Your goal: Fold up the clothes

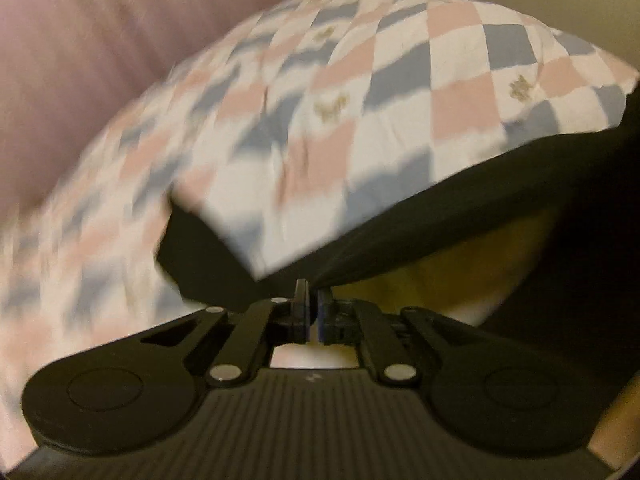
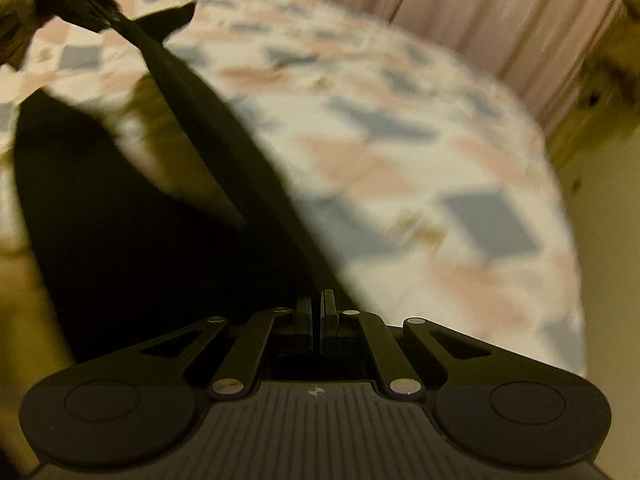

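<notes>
While the bed (image 2: 400, 168) with its checked cover fills most of both views, we take it as our landmark: the black garment (image 2: 132, 232) hangs in the air above and on the near side of it, stretched between our two tools, not lying flat on the cover. Both views are blurred, so we judge the cloth is being swung or carried, though which fold this belongs to we cannot tell. To do it well, we would keep the edge between the tools taut and level, bring the hanging body squarely over the bed, and lay it down without letting a corner curl under. The pink curtain (image 2: 500, 20) stands beyond the bed. The left gripper (image 1: 314, 300) is clenched on a taut black edge that runs up and to its right, over the bed's near side. The right gripper (image 2: 318, 308) has its jaws pressed together with a strip of the garment running from them up to the far left of the bed; it looks pinched there. Both tools point forward, held roughly level.
</notes>
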Demonstrator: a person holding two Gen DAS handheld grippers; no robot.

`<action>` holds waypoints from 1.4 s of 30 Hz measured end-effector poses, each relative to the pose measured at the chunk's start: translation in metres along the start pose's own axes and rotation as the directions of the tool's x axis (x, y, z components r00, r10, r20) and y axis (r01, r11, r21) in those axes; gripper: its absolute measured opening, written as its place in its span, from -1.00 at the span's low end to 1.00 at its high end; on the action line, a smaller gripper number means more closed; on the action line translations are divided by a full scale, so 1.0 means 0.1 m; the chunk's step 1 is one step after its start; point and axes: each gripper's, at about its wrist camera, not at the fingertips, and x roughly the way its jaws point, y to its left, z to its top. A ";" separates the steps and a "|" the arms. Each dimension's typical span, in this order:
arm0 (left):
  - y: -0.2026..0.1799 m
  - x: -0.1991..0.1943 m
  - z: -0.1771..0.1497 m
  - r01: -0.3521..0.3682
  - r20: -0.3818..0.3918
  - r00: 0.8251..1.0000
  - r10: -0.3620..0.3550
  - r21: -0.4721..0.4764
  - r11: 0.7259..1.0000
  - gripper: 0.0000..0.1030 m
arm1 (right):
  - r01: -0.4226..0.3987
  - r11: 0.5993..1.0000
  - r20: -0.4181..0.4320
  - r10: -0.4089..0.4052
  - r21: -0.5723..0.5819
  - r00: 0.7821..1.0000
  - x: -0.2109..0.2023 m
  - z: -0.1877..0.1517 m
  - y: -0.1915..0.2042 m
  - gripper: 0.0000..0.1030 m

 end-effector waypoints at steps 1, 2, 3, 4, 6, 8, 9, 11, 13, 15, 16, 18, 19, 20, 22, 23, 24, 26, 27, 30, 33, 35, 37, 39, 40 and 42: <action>-0.08 -0.08 -0.22 0.013 -0.046 0.999 -0.016 -0.070 0.997 -0.94 | -0.017 1.000 -0.041 0.018 0.019 0.999 -0.04 -0.13 0.17 -0.97; -0.15 -0.11 -0.42 0.022 -0.091 0.995 -0.034 -0.130 0.991 -0.93 | -0.034 0.998 -0.089 0.038 0.043 0.995 -0.05 -0.25 0.32 -0.93; -0.22 -0.14 -0.63 0.028 -0.135 0.989 -0.054 -0.189 0.982 -0.92 | -0.049 0.996 -0.144 0.058 0.069 0.988 -0.02 -0.35 0.44 -0.89; -0.28 -0.16 -0.81 0.033 -0.176 0.981 -0.078 -0.243 0.969 -0.89 | -0.058 0.994 -0.200 0.076 0.094 0.977 0.03 -0.44 0.54 -0.85; -0.37 -0.14 -1.07 0.045 -0.246 0.960 -0.131 -0.326 0.944 -0.81 | -0.049 0.990 -0.268 0.084 0.133 0.960 0.09 -0.56 0.66 -0.57; -0.38 -0.19 -1.16 0.038 -0.241 0.961 -0.133 -0.363 0.931 -0.78 | -0.018 0.970 -0.251 0.081 0.242 0.965 0.03 -0.63 0.59 -0.28; -0.35 -0.25 -1.15 0.033 -0.220 0.968 -0.124 -0.380 0.924 -0.69 | -0.002 0.952 -0.231 0.077 0.307 0.970 -0.02 -0.65 0.53 -0.16; -0.28 -0.42 -1.10 0.020 -0.156 0.983 -0.095 -0.424 0.905 -0.19 | 0.036 0.858 -0.172 0.062 0.513 0.983 -0.15 -0.76 0.26 0.02; -0.21 -0.55 -1.00 0.011 -0.102 0.993 -0.063 -0.445 0.895 -0.16 | 0.048 0.665 -0.106 0.047 0.746 0.993 -0.27 -1.03 -0.08 0.02; -0.18 -0.64 -0.93 -0.001 -0.071 0.997 -0.035 -0.450 0.893 -0.14 | 0.055 0.412 -0.060 0.000 0.909 0.998 -0.36 -1.42 -0.38 0.00; -0.17 -0.65 -0.91 0.001 -0.061 0.998 -0.032 -0.460 0.888 -0.09 | 0.049 0.284 -0.043 -0.030 0.958 0.999 -0.41 -1.62 -0.51 0.00; -0.16 -0.65 -0.90 0.006 -0.050 0.998 -0.036 -0.492 0.871 -0.03 | 0.006 0.051 -0.001 -0.105 0.999 0.995 -0.46 -1.99 -0.73 0.00; -0.16 -0.65 -0.89 0.008 -0.046 0.998 -0.037 -0.509 0.861 -0.03 | -0.019 -0.045 0.012 -0.144 0.999 0.990 -0.48 -2.15 -0.83 0.00; -0.16 -0.64 -0.89 0.011 -0.042 0.998 -0.038 -0.525 0.851 -0.03 | -0.033 -0.110 0.012 -0.179 0.993 0.984 -0.48 -2.27 -0.91 0.00; -0.16 -0.59 -0.87 0.016 -0.036 0.998 -0.043 -0.558 0.830 -0.02 | -0.032 -0.177 -0.009 -0.229 0.984 0.973 -0.46 -2.43 -1.07 0.00; -0.16 -0.57 -0.88 0.019 -0.034 0.998 -0.047 -0.576 0.817 -0.01 | -0.030 -0.204 -0.022 -0.251 0.979 0.968 -0.45 -2.50 -1.15 0.00; -0.18 -0.55 -0.90 0.022 -0.030 0.998 -0.050 -0.591 0.806 -0.01 | -0.030 -0.218 -0.029 -0.262 0.976 0.965 -0.42 -2.55 -1.22 0.00; -0.19 -0.52 -0.91 0.031 -0.022 0.998 -0.057 -0.620 0.784 0.01 | -0.027 -0.221 -0.029 -0.245 0.975 0.969 -0.32 -2.57 -1.34 0.01; -0.19 -0.51 -0.92 0.033 -0.020 0.998 -0.059 -0.627 0.778 0.01 | -0.020 -0.222 -0.029 -0.216 0.975 0.976 -0.25 -2.56 -1.41 0.01; -0.19 -0.51 -0.93 0.035 -0.019 0.998 -0.061 -0.637 0.770 0.02 | 0.033 -0.173 -0.065 -0.184 0.984 0.981 -0.13 -2.43 -1.43 -0.69; -0.17 -0.55 -0.96 0.029 -0.014 0.999 -0.049 -0.643 0.765 0.03 | 0.045 -0.165 -0.083 -0.230 0.985 0.970 -0.36 -2.28 -1.35 -0.76; -0.16 -0.57 -1.00 0.021 -0.014 0.999 -0.039 -0.651 0.759 0.08 | 0.027 -0.240 -0.084 -0.230 0.970 0.969 -0.55 -2.24 -1.25 -0.76; -0.16 -0.58 -1.02 0.013 -0.014 0.999 -0.029 -0.659 0.752 0.16 | 0.030 -0.308 -0.100 -0.214 0.951 0.972 -0.60 -2.31 -1.16 -0.76; -0.17 -0.57 -1.03 0.015 -0.004 1.000 -0.024 -0.670 0.742 0.25 | 0.081 -0.329 -0.145 -0.175 0.941 0.974 -0.45 -2.44 -1.10 -0.74; -0.17 -0.54 -1.01 0.014 -0.003 1.000 -0.021 -0.668 0.744 0.26 | 0.108 -0.334 -0.167 -0.153 0.936 0.974 -0.34 -2.51 -1.09 -0.70; -0.18 -0.38 -0.94 -0.019 -0.025 1.000 0.003 -0.643 0.766 0.29 | 0.135 -0.330 -0.191 -0.143 0.934 0.971 -0.20 -2.55 -1.08 -0.66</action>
